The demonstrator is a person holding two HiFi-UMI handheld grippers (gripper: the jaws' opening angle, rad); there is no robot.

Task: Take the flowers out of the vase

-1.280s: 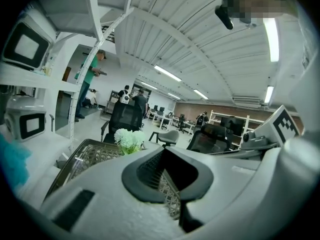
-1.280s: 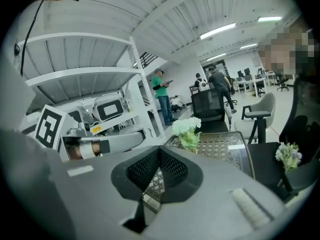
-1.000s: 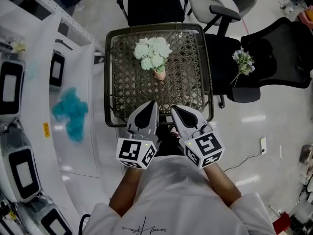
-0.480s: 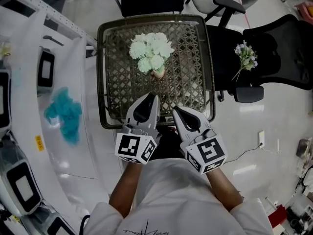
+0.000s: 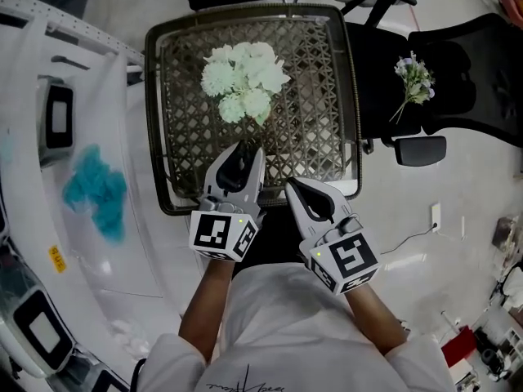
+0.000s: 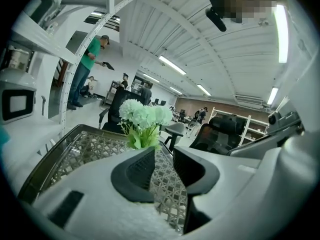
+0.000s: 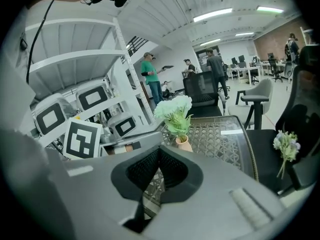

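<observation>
Head view looks steeply down on a square table (image 5: 320,141) with a woven lattice top and a dark rounded rim. The flowers (image 5: 243,80) form a puffy cluster of pale white-green round blooms, standing ahead of both sets of jaws, nearer the left gripper (image 5: 242,150) than the right gripper (image 5: 292,184).

In the left gripper view the left gripper (image 6: 164,151) has ribbed dark pads set in smooth grey shells. Its jaws have just been opening and stand partly apart, with only the lattice showing through the gap. The flowers (image 6: 142,115) rise just beyond the tip of the left jaw, which hides their stems' base and the vase.

In the right gripper view the right gripper (image 7: 159,151) has its textured pads meeting at the tips, with nothing held. Ahead of them and slightly to the right, the flowers (image 7: 173,109) stand upright in a small, smooth, terracotta-coloured vase (image 7: 183,143); its foot is cut off by the gripper's body. From the head view the blooms cover the vase.
</observation>
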